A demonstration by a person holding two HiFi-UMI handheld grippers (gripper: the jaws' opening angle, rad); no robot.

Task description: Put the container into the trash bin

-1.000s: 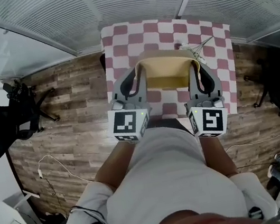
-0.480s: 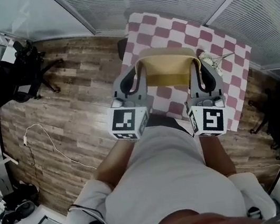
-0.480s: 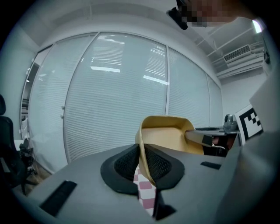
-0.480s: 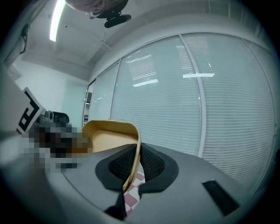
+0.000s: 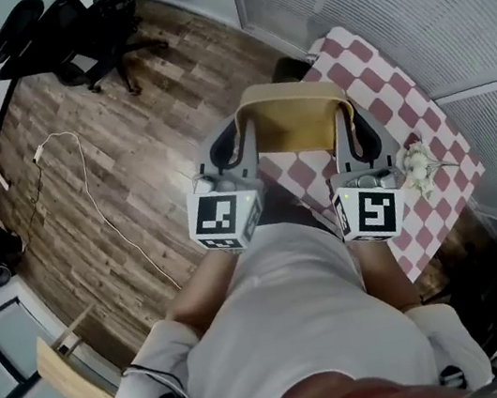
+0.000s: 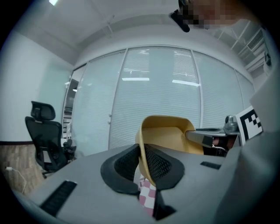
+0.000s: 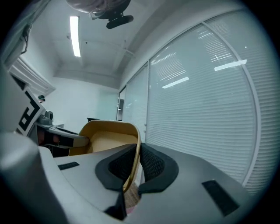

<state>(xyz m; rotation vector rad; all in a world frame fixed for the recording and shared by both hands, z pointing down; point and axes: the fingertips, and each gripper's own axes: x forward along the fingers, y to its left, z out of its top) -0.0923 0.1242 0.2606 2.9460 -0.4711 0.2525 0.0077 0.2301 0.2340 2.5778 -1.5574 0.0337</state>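
Over a wood floor (image 5: 109, 161), the left gripper (image 5: 244, 139) and right gripper (image 5: 348, 125) are pinching opposite rims of a thin, probably light tan container (image 5: 297, 121).

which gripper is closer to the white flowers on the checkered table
Right. The right gripper, shut on the container's right wall, has the white flowers just beyond its outer side; the left gripper holds the opposite wall, across the container from them.

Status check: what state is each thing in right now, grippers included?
container: held in the air, open side up, gripped at both side walls.
left gripper: shut on the container's left wall.
right gripper: shut on its right wall.
flowers: lying on the checkered table.
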